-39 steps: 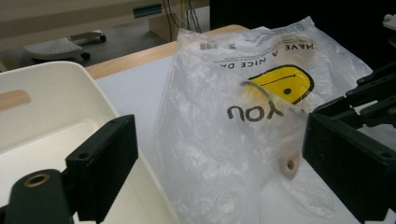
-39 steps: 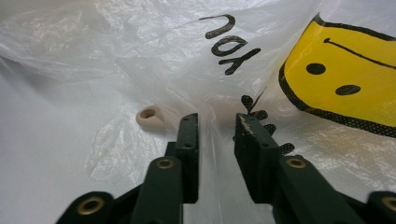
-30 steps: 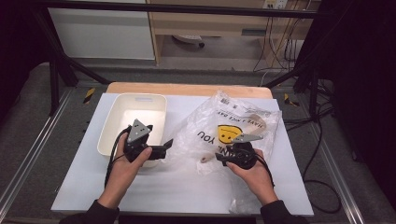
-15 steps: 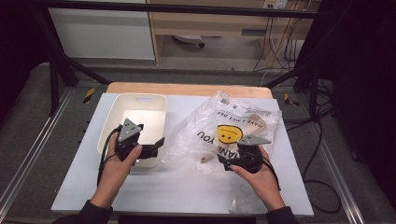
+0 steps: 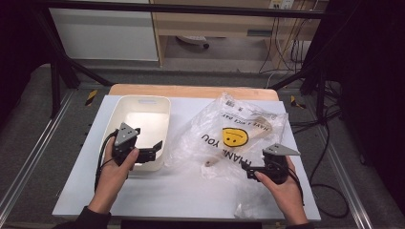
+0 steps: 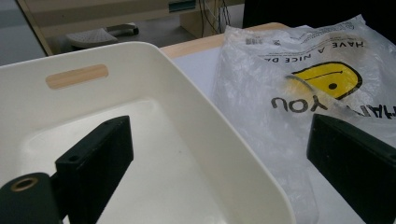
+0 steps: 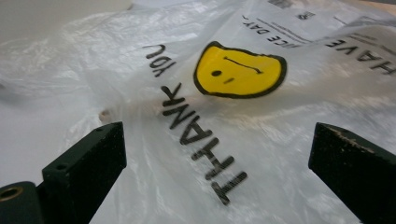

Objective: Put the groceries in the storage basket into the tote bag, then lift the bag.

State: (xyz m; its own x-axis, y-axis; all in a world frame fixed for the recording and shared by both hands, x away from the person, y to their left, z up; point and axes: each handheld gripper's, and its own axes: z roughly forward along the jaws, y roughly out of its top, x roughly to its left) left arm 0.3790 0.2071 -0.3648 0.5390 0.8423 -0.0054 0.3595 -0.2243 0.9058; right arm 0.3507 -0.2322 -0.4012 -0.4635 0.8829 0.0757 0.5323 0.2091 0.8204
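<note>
A clear plastic bag printed with a yellow smiley and "THANK YOU" lies crumpled on the right half of the white table; a pale wooden utensil shows through it. A white bin stands at the left, with nothing inside. My left gripper hangs over the bin's near right rim, jaws wide apart with nothing between them. My right gripper sits at the bag's near edge. Its jaws have just been opening and now stand wide, the bag's film lying loose ahead of them, not pinched.
The white table top ends in a wooden strip at the back. Metal frame rails run along both sides, and cables hang off the right. A fold of the bag reaches the front edge.
My right gripper let its jaws spread and drew back to the right and toward the person, off the bag. The left gripper shifted left over the bin's rim.
</note>
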